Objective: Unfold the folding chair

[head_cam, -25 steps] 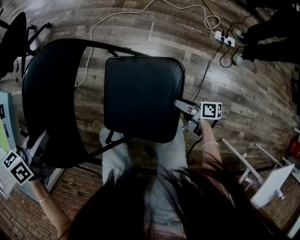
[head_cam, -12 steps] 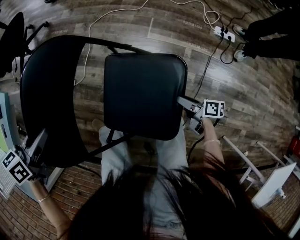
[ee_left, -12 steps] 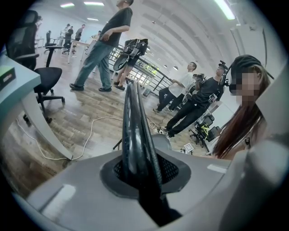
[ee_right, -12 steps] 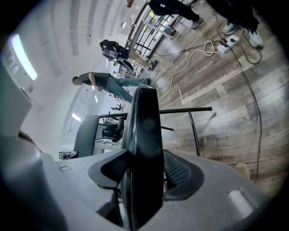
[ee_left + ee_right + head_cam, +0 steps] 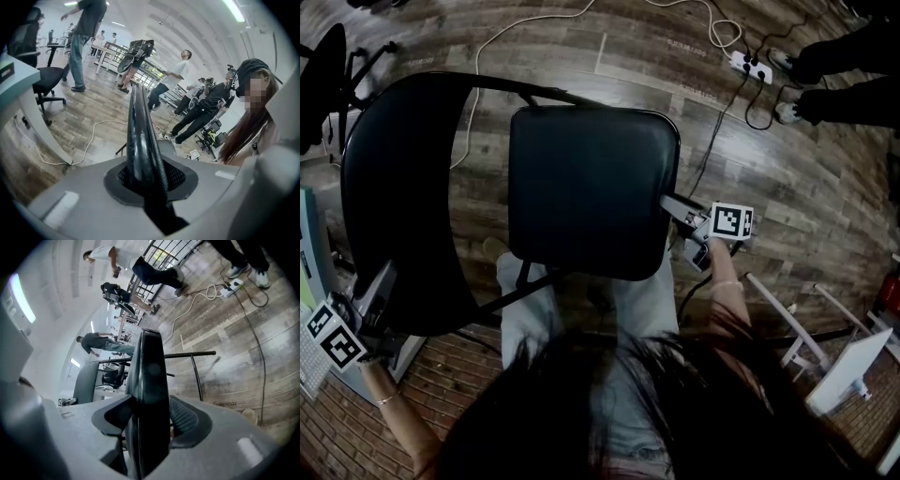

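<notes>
Unfolding is under way: the left tool (image 5: 382,281) clamps the backrest (image 5: 403,187) and the right tool (image 5: 667,203) clamps the seat (image 5: 586,187). Next, the seat probably needs pushing down flat.

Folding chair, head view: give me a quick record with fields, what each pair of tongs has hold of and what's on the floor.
Chair: black folding chair, padded seat beside curved backrest
Left tongs: shut on the backrest edge
Right tongs: shut on the seat's side edge
Floor: wood planks, white power strip lying on it
</notes>
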A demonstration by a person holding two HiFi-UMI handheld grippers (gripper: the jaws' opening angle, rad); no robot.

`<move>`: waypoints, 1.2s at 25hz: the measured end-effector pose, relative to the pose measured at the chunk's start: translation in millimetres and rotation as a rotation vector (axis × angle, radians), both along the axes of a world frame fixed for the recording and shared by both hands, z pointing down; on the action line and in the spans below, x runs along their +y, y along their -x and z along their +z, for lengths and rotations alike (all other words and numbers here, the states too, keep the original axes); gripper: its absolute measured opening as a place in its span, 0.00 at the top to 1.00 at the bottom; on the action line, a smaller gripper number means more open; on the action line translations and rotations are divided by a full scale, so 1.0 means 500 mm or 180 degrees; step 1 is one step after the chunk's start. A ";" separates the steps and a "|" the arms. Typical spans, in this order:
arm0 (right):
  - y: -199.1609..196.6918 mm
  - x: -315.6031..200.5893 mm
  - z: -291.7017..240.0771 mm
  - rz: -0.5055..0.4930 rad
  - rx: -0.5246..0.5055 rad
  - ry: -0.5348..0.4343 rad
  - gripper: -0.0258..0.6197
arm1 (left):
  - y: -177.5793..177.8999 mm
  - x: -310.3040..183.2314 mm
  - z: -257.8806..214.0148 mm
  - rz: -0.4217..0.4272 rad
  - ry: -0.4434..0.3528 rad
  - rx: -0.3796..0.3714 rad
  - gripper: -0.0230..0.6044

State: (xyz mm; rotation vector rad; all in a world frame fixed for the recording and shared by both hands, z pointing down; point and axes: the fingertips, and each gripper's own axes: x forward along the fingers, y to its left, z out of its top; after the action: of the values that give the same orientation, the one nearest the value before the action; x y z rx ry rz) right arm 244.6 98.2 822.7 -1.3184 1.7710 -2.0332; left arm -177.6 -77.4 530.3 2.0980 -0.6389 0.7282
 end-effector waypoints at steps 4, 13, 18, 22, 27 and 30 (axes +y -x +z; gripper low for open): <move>-0.023 0.011 0.016 -0.0001 0.0080 0.0023 0.60 | -0.016 0.007 0.012 0.0037 0.0015 0.0025 0.86; -0.036 0.014 0.031 0.0099 0.0023 -0.0046 0.60 | -0.021 0.010 0.025 0.0058 0.0036 0.0053 0.86; -0.049 0.028 0.043 0.0152 0.0033 0.0045 0.60 | -0.029 0.014 0.028 0.0073 0.0069 0.0087 0.86; -0.057 0.033 0.045 0.0176 0.0055 0.0078 0.60 | -0.033 0.020 0.030 0.0067 0.0083 0.0111 0.86; -0.050 0.031 0.045 0.0157 -0.0004 0.0046 0.60 | -0.034 0.019 0.027 0.0086 0.0118 0.0145 0.85; -0.060 0.048 0.058 0.0186 0.0054 0.0230 0.60 | -0.042 0.025 0.025 0.0122 0.0173 0.0194 0.84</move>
State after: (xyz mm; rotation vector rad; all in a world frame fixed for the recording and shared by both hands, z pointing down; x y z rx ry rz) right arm 274.4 121.9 851.4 -1.3945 1.6600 -2.0792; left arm -156.6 -64.9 542.9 2.0793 -0.5409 0.6926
